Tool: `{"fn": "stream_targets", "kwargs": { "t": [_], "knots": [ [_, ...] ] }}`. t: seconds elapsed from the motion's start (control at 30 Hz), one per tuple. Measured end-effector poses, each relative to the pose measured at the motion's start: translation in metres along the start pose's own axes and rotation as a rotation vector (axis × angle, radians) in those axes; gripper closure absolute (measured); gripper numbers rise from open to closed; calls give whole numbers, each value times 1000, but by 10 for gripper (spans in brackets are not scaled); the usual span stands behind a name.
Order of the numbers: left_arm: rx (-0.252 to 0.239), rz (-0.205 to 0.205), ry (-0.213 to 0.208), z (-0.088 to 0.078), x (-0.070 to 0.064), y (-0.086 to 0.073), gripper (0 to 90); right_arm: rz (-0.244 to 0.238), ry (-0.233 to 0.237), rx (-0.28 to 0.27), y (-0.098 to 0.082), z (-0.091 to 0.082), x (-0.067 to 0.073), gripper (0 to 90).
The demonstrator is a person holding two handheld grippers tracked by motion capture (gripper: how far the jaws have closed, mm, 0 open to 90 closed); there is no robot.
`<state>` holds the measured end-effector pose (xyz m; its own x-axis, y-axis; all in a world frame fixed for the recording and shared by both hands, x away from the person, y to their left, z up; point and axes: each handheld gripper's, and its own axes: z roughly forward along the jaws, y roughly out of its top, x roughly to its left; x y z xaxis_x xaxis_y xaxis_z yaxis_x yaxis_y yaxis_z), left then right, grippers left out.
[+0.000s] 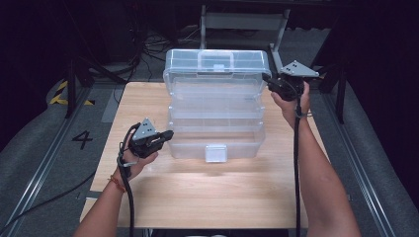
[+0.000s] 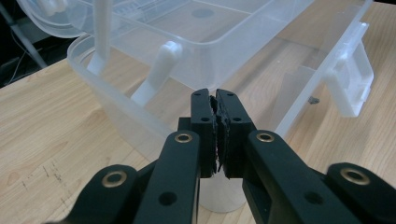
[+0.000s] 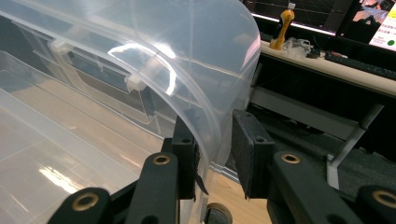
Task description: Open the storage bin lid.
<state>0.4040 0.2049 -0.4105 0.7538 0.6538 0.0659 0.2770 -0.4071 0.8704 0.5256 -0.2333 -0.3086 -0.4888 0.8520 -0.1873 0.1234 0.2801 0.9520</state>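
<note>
A clear plastic tool box (image 1: pixel 216 106) stands opened out on the wooden bench (image 1: pixel 197 192), its tiered trays stepped back from the front latch (image 1: pixel 216 153) toward the raised lid (image 1: pixel 217 61) at the far side. The left tool (image 1: pixel 165 135) sits at the box's near left corner, its jaws pressed together with nothing between them, tips just against or just short of the bottom tub's wall — in the left gripper view the closed pads (image 2: pixel 218 126) point at the tub's rim below a white hinge arm (image 2: pixel 156 74). The right tool (image 1: pixel 269 81) is up at the box's far right corner, by the lid; in the right gripper view its jaws straddle the lid's curved edge (image 3: pixel 210 107), one pad (image 3: pixel 187 154) against the inner face, the other (image 3: pixel 250 149) a little off the outer face, so I judge the hold as loose at best. The work looks like folding the box shut. From here the lid could slip free of that slack pinch and drop, slamming the trays together. If the right hand swings the lid forward while the left tool merely nudges the tub, the light box may skate across the bench or tip back instead of closing. The white arms could also bind if the tiers descend unevenly — forcing them risks cracking thin plastic.
</note>
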Motion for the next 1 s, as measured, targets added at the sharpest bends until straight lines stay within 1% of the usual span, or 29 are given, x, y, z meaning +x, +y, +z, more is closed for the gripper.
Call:
{"fn": "stream_targets", "kwargs": {
  "t": [0.03,0.07,0.13,0.2,0.37,0.5,0.57,0.73,0.87,1.0],
  "knots": [
    [4,8,1,0,0,0,865,3,2,3,0,0,0,721],
    [6,2,-3,1,-1,0,866,1,4,4,0,1,-1,720],
    [5,8,0,2,-2,1,867,-2,6,8,-1,2,-1,720],
    [2,5,-1,2,-1,0,866,-2,5,16,-2,4,-1,721],
    [2,1,-2,2,-1,0,867,6,7,40,-9,9,0,721],
    [2,1,-3,2,-1,0,867,18,12,34,-13,9,0,724],
    [2,2,-3,2,-1,0,867,15,14,42,-15,11,0,723],
    [0,-1,-5,2,-1,0,867,34,26,58,-20,15,-1,723],
    [0,-2,-6,2,-1,0,867,37,32,67,-22,18,-2,723],
    [-1,-3,-8,2,-1,0,867,28,29,81,-24,21,-2,723]
  ]
}}
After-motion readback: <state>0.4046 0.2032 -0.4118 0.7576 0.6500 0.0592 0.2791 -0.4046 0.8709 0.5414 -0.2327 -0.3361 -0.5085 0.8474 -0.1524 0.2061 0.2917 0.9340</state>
